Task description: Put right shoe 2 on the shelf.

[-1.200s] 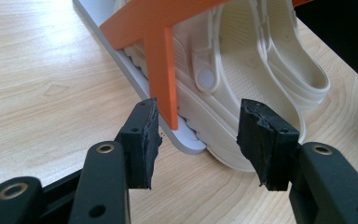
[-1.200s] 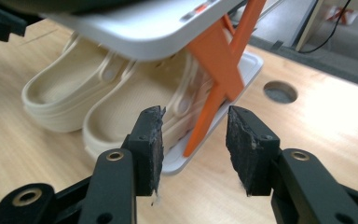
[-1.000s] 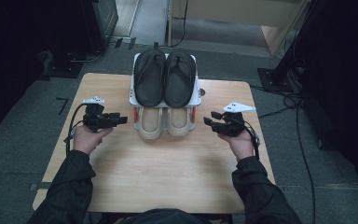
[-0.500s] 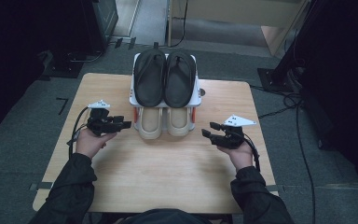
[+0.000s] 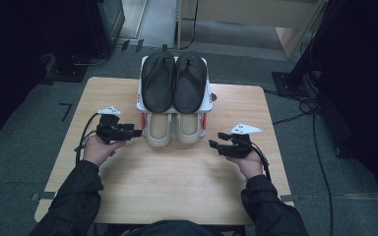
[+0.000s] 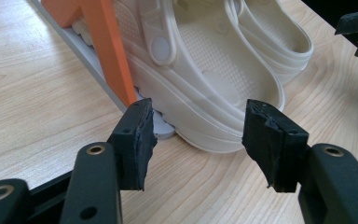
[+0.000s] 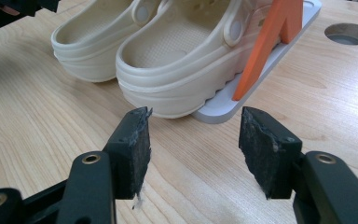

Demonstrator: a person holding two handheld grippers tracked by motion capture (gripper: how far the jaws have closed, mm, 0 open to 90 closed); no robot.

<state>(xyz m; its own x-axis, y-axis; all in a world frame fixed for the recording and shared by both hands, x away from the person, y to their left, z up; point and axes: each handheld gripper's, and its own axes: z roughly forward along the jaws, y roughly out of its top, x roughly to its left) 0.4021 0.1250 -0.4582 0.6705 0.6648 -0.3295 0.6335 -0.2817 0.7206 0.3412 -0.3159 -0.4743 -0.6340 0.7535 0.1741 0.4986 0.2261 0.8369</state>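
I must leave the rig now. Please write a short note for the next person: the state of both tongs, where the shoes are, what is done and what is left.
Left tongs: jaws have just been opening, now open and empty, beside the left cream clog.
Right tongs: jaws have just been opening, open and empty, low over the table, a little off from the right cream clog.
Shoes: black sandals side by side on the upper tier of the rack; both cream clogs on the lower tier, heels sticking out toward the person.
Done: both pairs sit on the rack.
Left: seemingly nothing; perhaps check that the clogs sit straight.
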